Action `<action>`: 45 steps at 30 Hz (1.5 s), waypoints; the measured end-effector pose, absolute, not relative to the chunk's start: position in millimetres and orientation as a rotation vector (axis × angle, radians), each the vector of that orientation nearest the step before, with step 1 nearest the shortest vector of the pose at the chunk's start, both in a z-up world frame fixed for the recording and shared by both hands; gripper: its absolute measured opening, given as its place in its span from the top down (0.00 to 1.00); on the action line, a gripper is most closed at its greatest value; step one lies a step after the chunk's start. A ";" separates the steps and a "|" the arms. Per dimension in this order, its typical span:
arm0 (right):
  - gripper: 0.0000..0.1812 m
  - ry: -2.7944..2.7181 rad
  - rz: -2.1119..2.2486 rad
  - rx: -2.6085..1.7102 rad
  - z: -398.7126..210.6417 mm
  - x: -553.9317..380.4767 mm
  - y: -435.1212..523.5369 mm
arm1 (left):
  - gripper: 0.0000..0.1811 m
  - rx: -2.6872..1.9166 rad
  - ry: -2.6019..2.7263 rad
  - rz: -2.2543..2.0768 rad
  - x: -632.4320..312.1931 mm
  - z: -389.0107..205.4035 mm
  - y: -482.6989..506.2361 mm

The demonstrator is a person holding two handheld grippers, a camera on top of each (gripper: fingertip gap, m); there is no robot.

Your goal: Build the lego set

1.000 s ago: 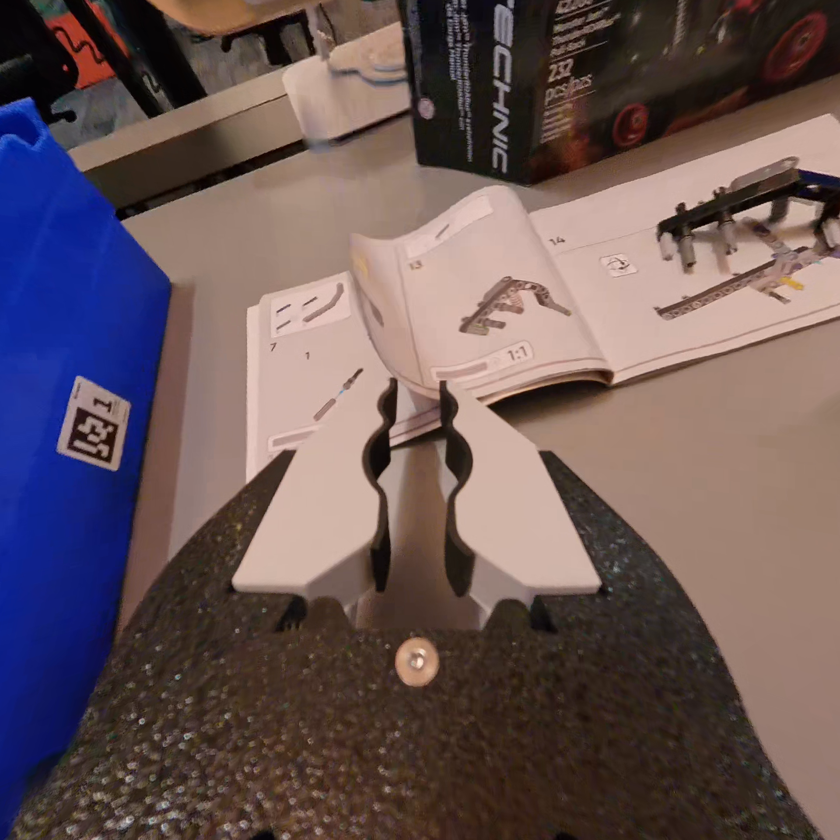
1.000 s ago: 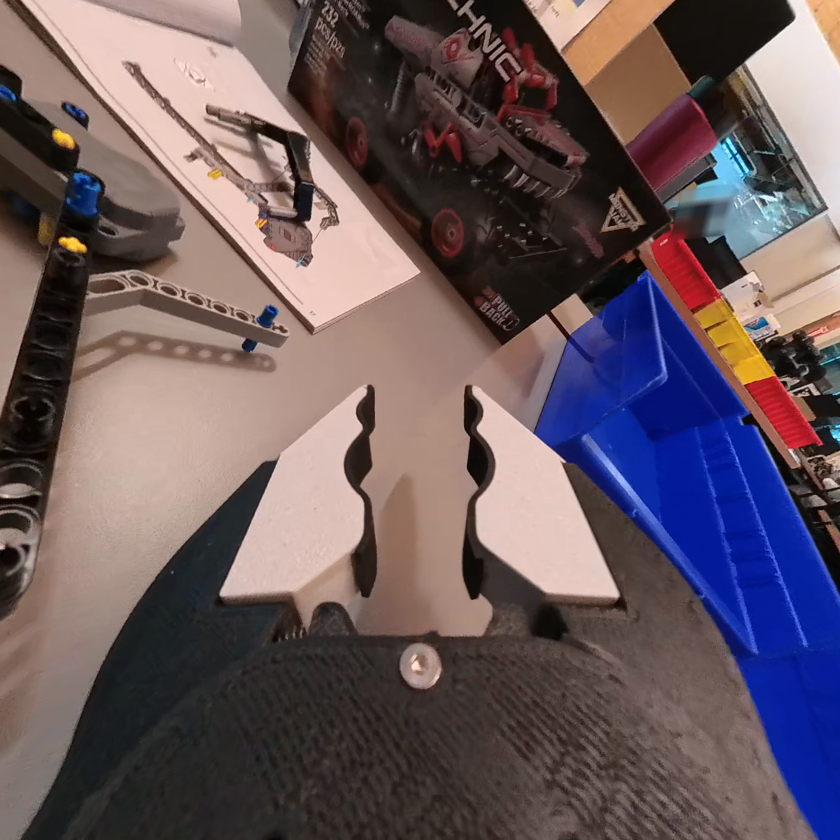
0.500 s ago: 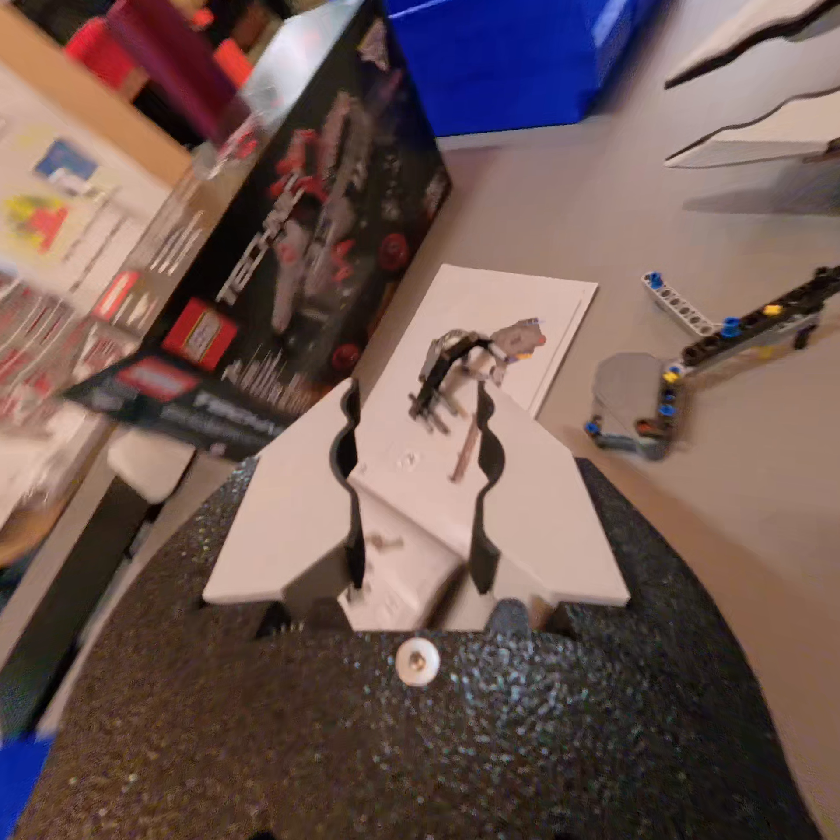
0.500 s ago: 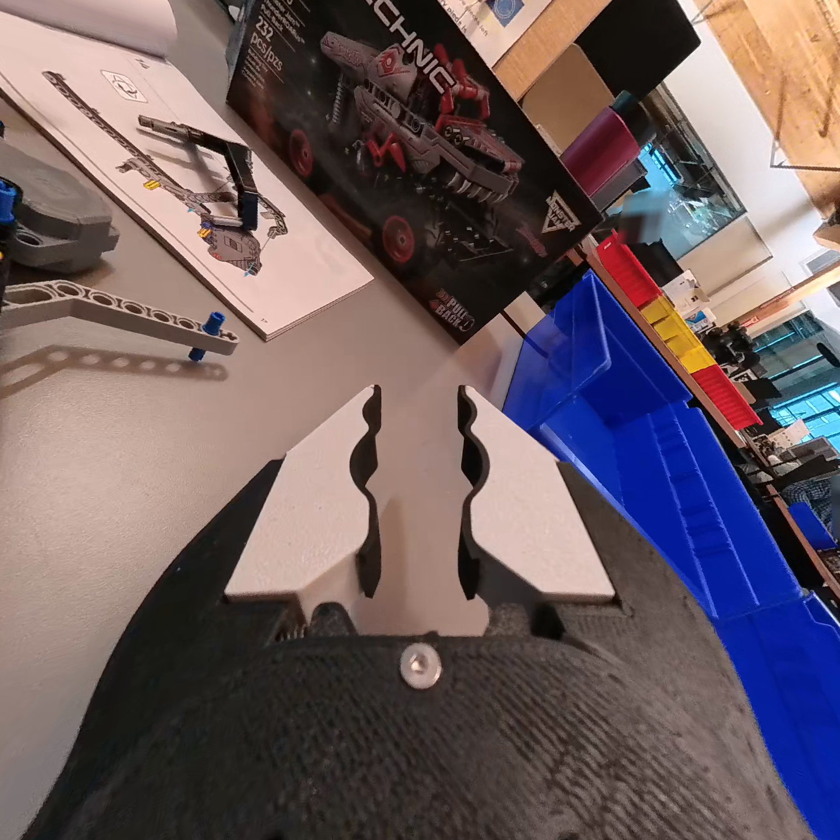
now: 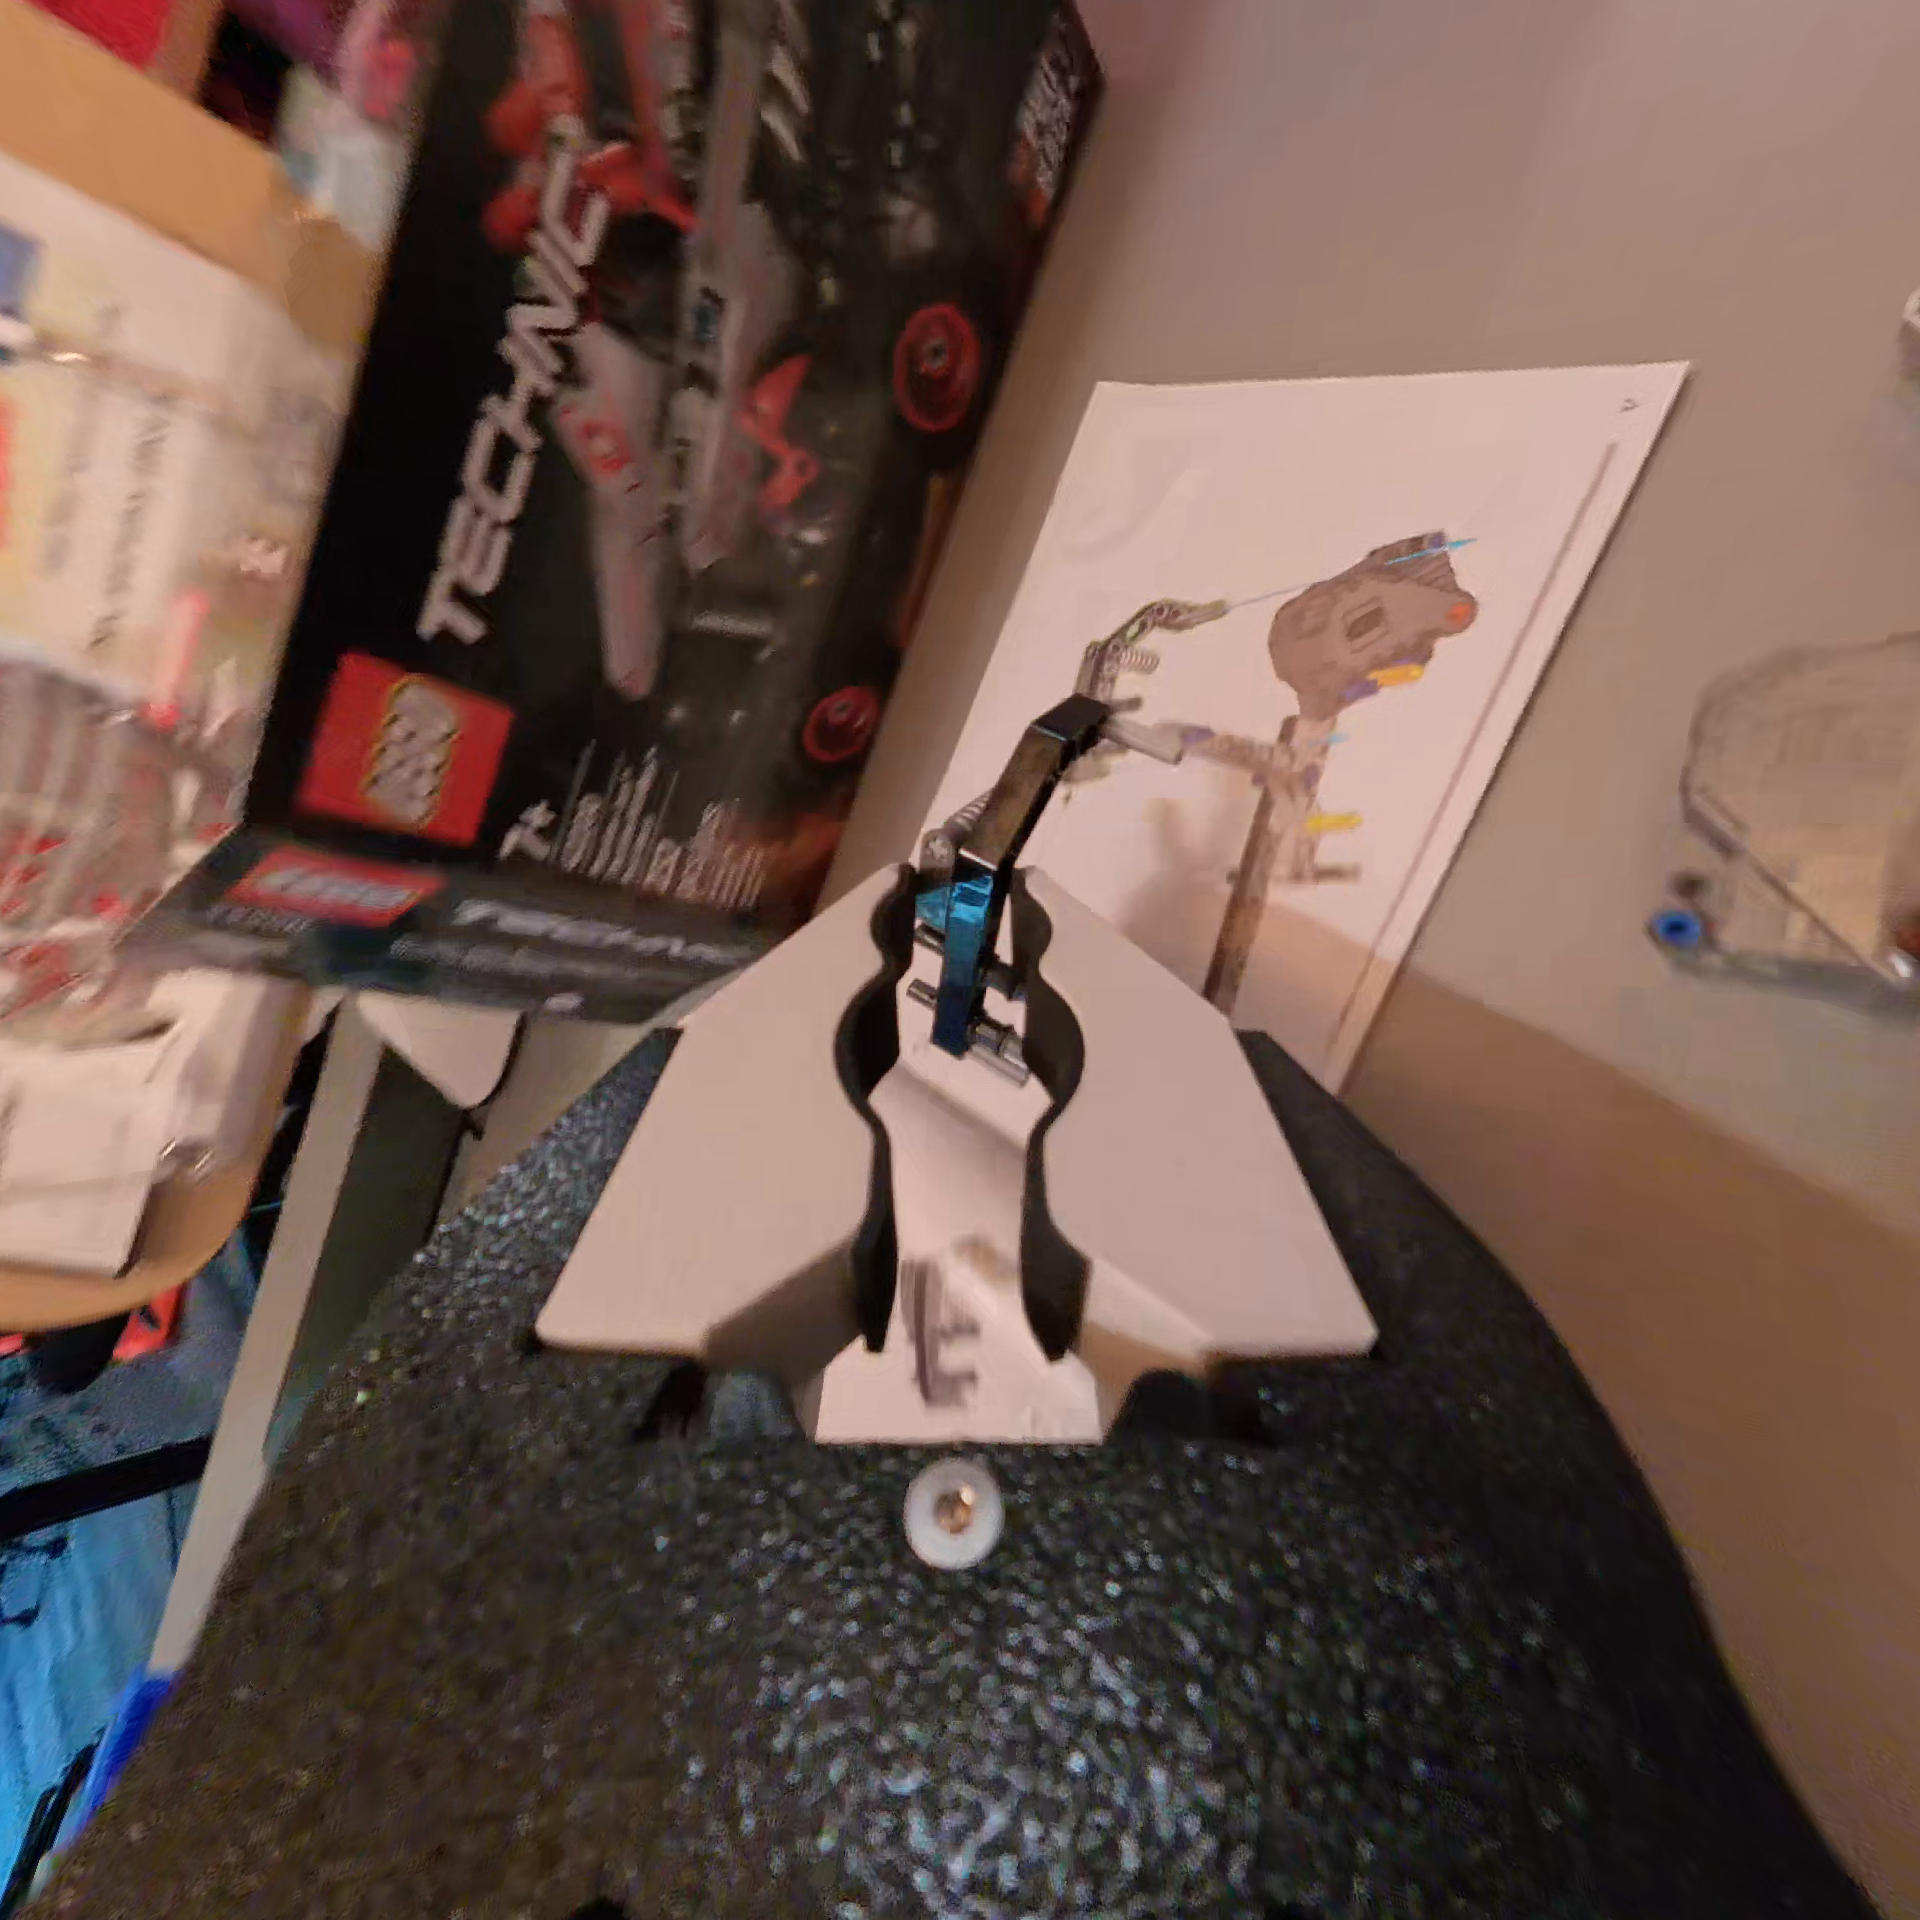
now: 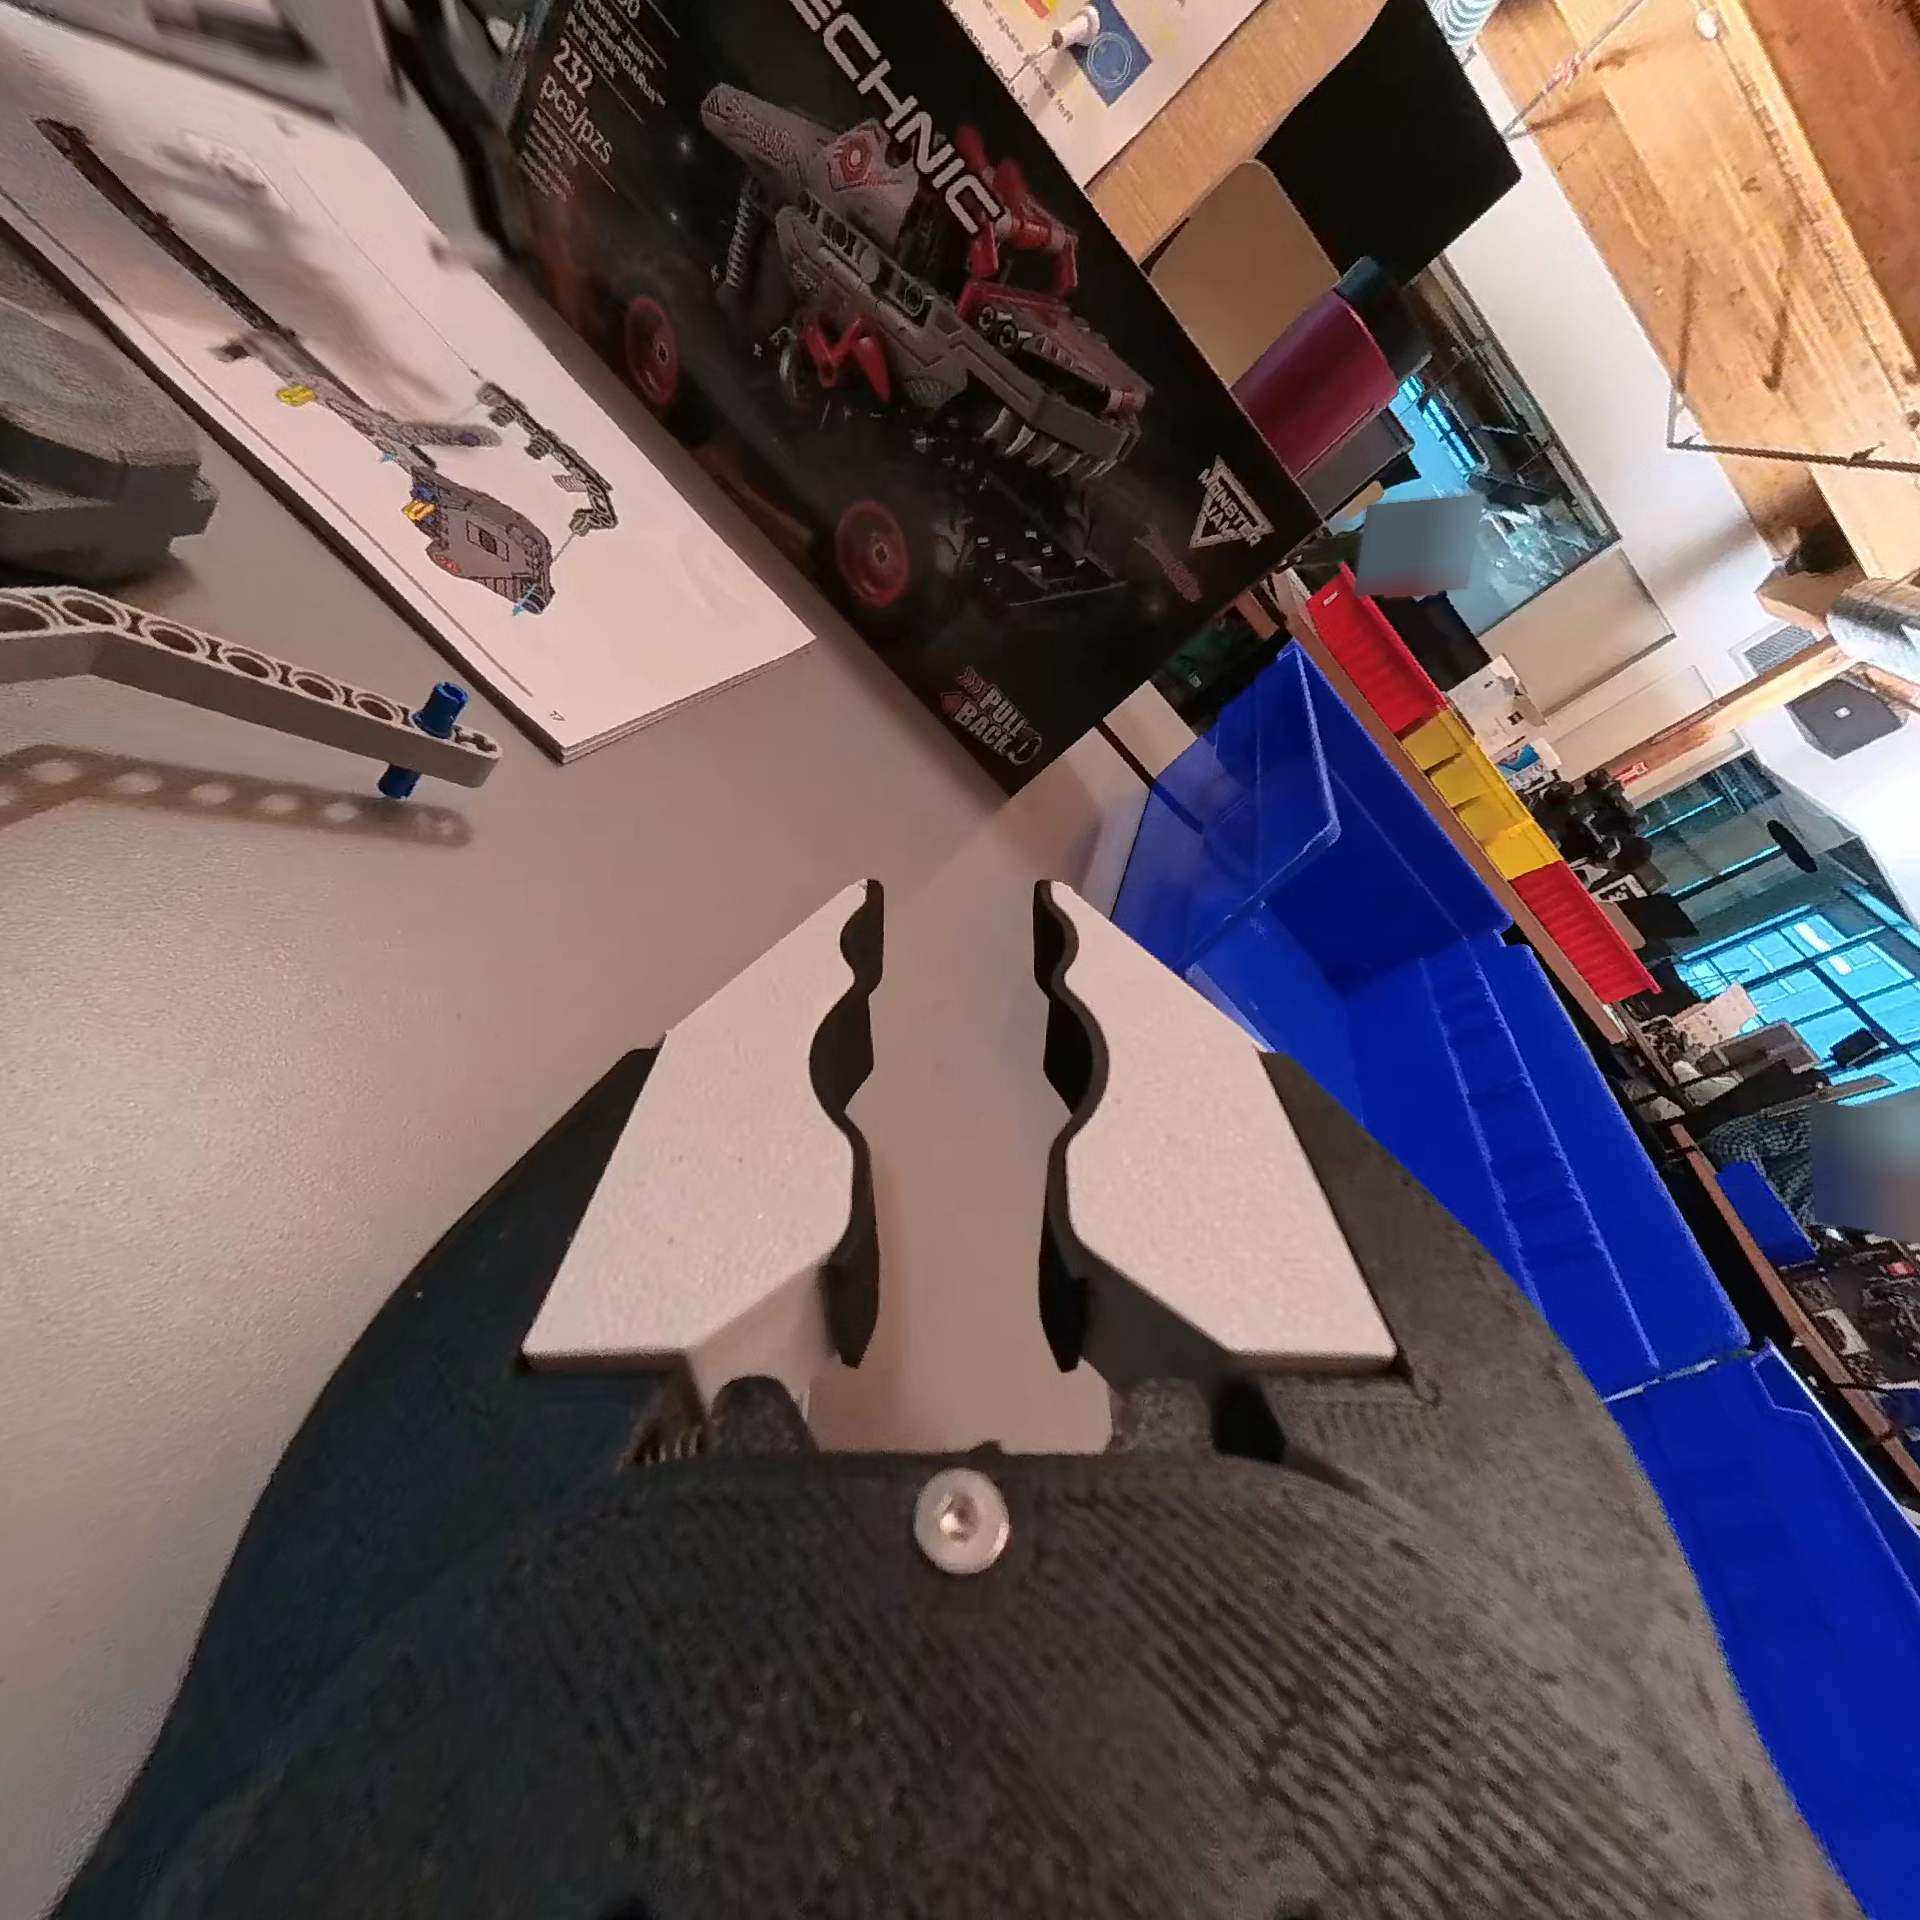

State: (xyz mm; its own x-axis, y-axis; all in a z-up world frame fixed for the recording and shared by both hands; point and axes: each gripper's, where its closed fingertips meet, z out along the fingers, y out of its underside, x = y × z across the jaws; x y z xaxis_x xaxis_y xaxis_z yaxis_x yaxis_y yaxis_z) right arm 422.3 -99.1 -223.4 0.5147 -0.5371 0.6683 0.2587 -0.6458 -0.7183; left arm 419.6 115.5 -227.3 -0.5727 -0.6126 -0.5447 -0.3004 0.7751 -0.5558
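**A:** At ten o'clock from the right hand-held gripper (image 6: pixel 956 904) lies the grey beam (image 6: pixel 260 686), long axis roughly nine-to-three, blue pin (image 6: pixel 436 727) at its near end.

**B:** Fingers spread, empty. And the left hand-held gripper (image 5: pixel 958 888)?

**A:** Spread too, over the booklet (image 5: pixel 1455 520). Right looks nearer.

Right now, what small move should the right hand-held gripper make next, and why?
Probably swing the right hand-held gripper left toward the grey beam carrying a blue pin. Its jaws stand open and empty over bare table, aimed past the parts toward the blue bin.
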 end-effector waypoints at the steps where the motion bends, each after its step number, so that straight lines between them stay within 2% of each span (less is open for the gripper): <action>1: 0.85 0.225 -1.221 -1.936 -224.1 422.6 -99.3 | 0.92 -0.674 2.184 -0.536 409.0 -220.4 119.8; 5: 0.85 0.226 -1.229 -1.951 -226.0 424.4 -100.9 | 0.92 -0.607 2.280 -0.616 347.4 -213.1 111.3; 10: 0.87 0.250 -1.152 -1.871 -213.4 421.2 -104.9 | 0.92 -0.464 2.458 -0.488 291.4 -243.2 100.6; 13: 0.86 0.232 -0.867 -1.780 -192.7 399.4 -98.3 | 0.92 -0.467 2.476 -0.507 284.6 -254.8 97.6; 16: 0.77 0.223 -0.370 -1.883 -197.4 357.9 -87.8 | 0.92 -0.505 2.477 -0.603 285.2 -258.5 91.7; 17: 0.74 0.214 -0.310 -1.910 -197.4 348.7 -87.5 | 0.92 -0.510 2.482 -0.625 286.0 -260.1 89.9; 26: 0.73 0.075 -0.182 -2.022 -208.3 312.4 -67.7 | 0.90 -0.491 2.504 -0.784 288.0 -261.9 73.1; 33: 0.72 0.096 -0.228 -1.960 -200.1 314.0 -67.9 | 0.85 -0.531 2.416 -1.107 284.5 -227.1 78.1; 36: 0.75 0.285 -0.418 -1.849 -186.8 353.2 -96.8 | 0.84 -0.598 2.293 -1.200 295.7 -212.1 98.1; 40: 0.76 0.574 -0.657 -1.726 -199.9 409.9 -126.1 | 0.81 -0.756 1.955 -1.181 327.1 -194.0 142.5; 45: 0.79 0.433 -1.057 -1.791 -202.6 427.3 -114.8 | 0.85 -0.705 1.571 -1.016 331.2 -170.5 176.5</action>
State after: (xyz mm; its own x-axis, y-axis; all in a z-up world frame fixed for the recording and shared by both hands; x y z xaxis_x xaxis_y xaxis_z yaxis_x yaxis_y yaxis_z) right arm 427.3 -114.8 -202.6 0.5587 -0.6855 0.4669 0.1612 -0.4625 -0.8719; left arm 331.2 176.5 -170.5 -0.2395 -0.8543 -0.4614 0.0698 0.4588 -0.8858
